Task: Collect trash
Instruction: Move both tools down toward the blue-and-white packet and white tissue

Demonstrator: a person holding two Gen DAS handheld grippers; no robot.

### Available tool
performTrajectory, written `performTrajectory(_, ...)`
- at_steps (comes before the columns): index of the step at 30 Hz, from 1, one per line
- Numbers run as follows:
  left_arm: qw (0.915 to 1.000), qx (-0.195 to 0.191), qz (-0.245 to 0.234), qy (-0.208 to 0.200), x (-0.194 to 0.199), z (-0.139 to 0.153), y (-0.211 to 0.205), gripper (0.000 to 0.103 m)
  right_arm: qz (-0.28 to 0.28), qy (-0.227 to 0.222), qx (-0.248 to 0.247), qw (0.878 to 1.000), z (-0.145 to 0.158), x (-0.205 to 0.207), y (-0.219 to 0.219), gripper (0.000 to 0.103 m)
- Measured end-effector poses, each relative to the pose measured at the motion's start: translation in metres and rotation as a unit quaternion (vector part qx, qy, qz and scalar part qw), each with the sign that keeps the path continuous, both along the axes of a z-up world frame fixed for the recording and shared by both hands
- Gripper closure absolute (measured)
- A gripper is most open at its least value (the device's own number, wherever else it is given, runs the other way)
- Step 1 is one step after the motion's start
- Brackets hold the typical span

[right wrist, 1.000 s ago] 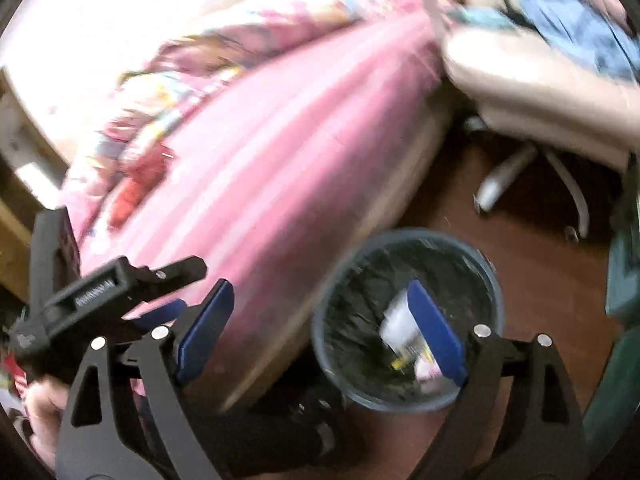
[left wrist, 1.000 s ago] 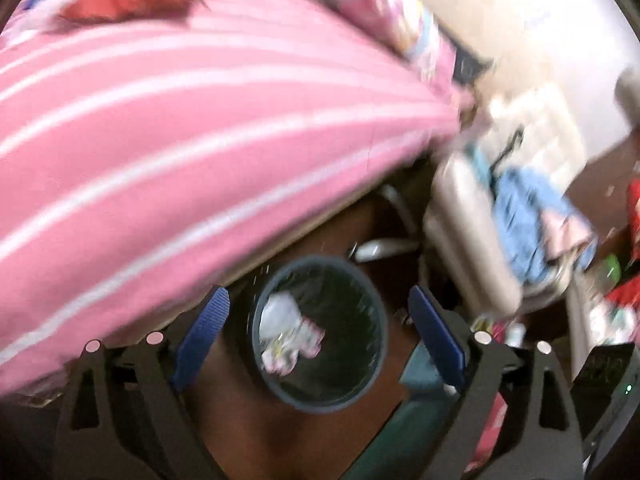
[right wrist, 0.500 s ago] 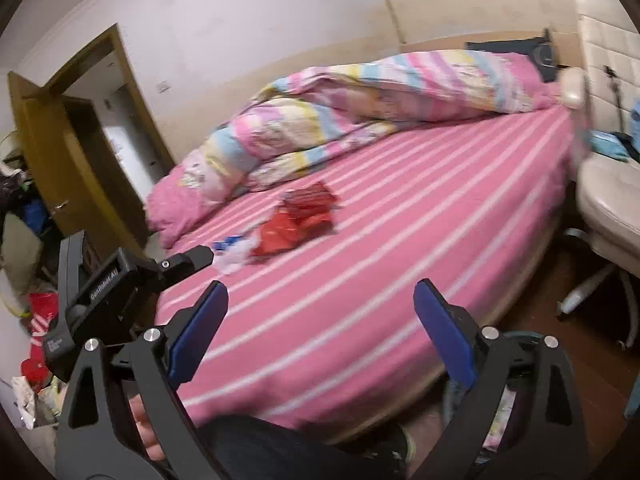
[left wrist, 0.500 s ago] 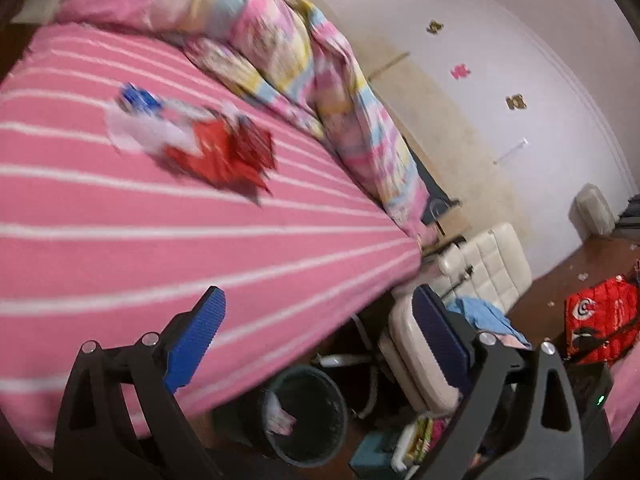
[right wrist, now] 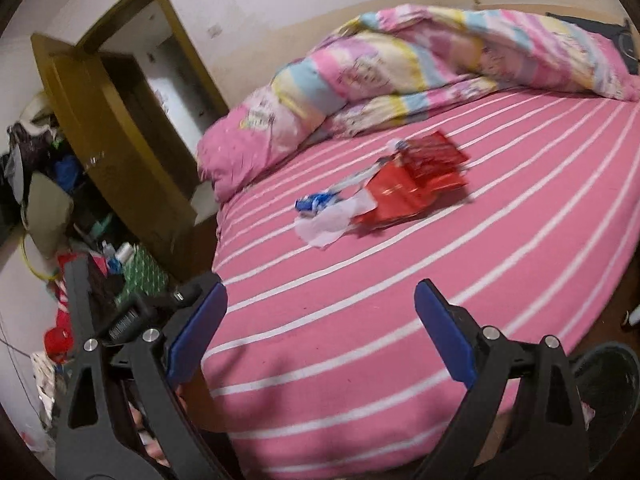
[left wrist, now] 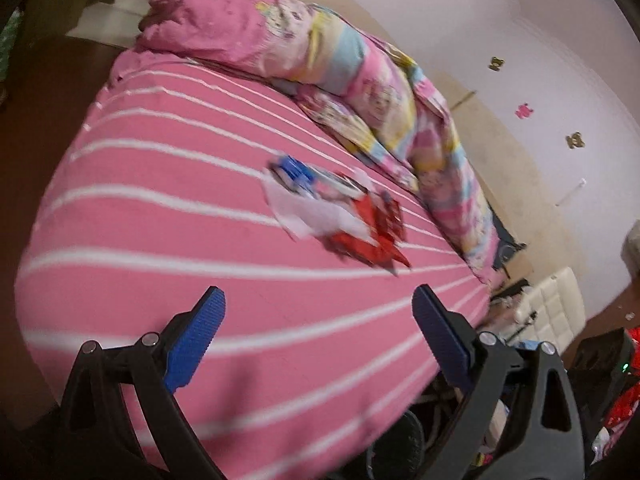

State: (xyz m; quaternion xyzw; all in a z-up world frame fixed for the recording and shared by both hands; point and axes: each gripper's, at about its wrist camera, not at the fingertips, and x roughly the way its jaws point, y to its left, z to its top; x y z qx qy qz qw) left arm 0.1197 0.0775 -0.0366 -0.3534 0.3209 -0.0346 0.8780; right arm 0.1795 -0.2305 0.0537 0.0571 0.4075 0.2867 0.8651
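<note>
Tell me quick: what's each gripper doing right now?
Left gripper: open, empty, above the bed.
Right gripper: open, empty.

Left wrist view looking from bed's (left wrist: 168,216) near edge, facing across toward quilt (left wrist: 360,80) along far edge. Right wrist view looking from same edge, facing door (right wrist: 100,128) corner. Both sharing mid-bed trash pile (right wrist: 384,188), not close.

I see the trash in a loose pile mid-bed: red wrappers (right wrist: 416,184), a white tissue (right wrist: 330,222) touching them, a crumpled blue wrapper (right wrist: 314,203) beside it.
</note>
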Motion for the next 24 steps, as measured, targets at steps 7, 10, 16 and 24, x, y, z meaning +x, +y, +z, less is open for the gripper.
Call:
performTrajectory(7,0.9991,-0.009,0.038,0.015,0.050,-0.010,0.052,0.011,0.041,0.011,-0.029,0.999,-0.043,0.037,0.042,0.009)
performTrajectory(10,0.9986,0.001,0.048,0.020,0.083,-0.013,0.066,0.011,0.047,0.035,-0.022,0.998,-0.060,0.062,0.061,0.009)
performTrajectory(16,0.9983,-0.004,0.026,0.053,0.149,-0.035,0.070,0.011,0.050,0.084,0.007,0.995,-0.087,0.108,0.093,0.009)
performTrajectory(24,0.9892,0.053,0.033,0.133,0.202,-0.060,0.061,0.011,0.038,0.117,-0.020,0.992,-0.117,0.150,0.115,0.009)
